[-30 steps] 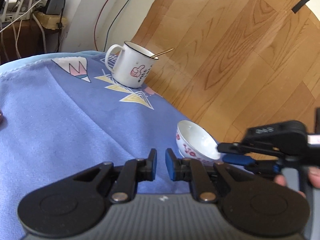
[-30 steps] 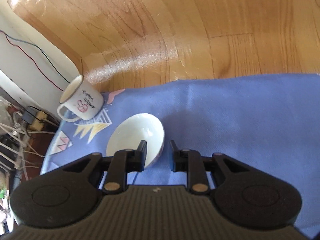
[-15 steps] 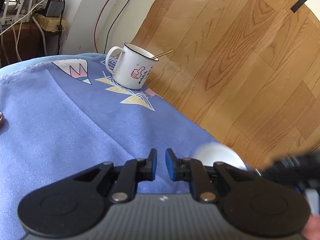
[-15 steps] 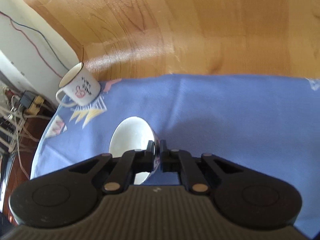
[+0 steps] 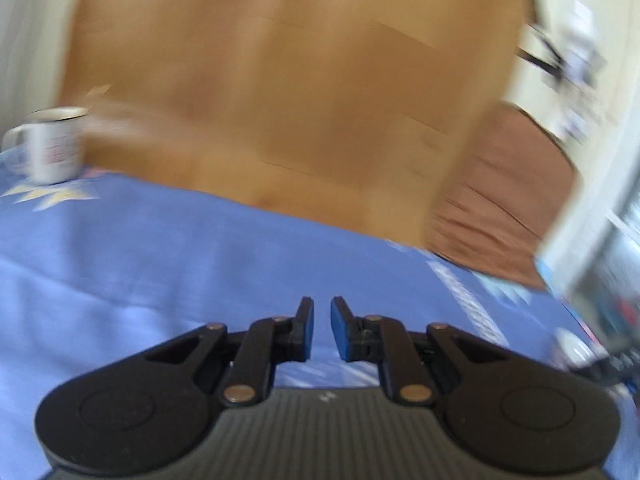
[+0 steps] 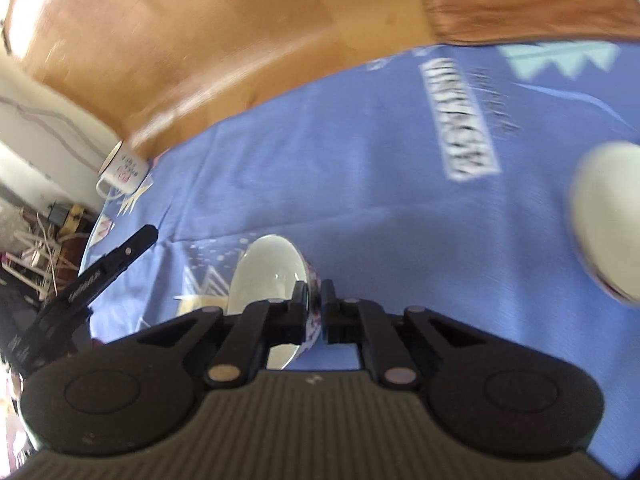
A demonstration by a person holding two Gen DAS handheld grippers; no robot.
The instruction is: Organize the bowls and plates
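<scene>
Surface (image 6: 360, 184): covered by a blue cloth with pale triangle motifs and a block of white lettering; its far edge meets a wooden floor (image 5: 280, 80), with a brown mat (image 6: 528, 0) beyond the far right corner.

Mug (image 5: 50, 146): white enamel, dark rim, red print, handle turned left; upright at the far left corner of the surface, blurred in the left view. No other thing lies on the cloth between it and the bowls.

Left hand-held gripper (image 5: 320, 322): blue pads a narrow gap apart, nothing between them, released; it hangs above bare cloth near the middle of the surface. In the right view its black body enters from the left edge, beside the held bowl and not touching it.

Right hand-held gripper (image 6: 314, 300): clenched on the rim of a bowl (image 6: 268, 280), one finger inside, one outside.

Bowl: white, glossy interior, red pattern on the outer wall; tilted steeply on edge with its opening facing left, apparently lifted off the cloth, toward the near left part of the surface.

Second bowl (image 6: 608, 220): white, a trace of red low on its wall; heavily blurred at the right edge of the surface, well apart from the first.
</scene>
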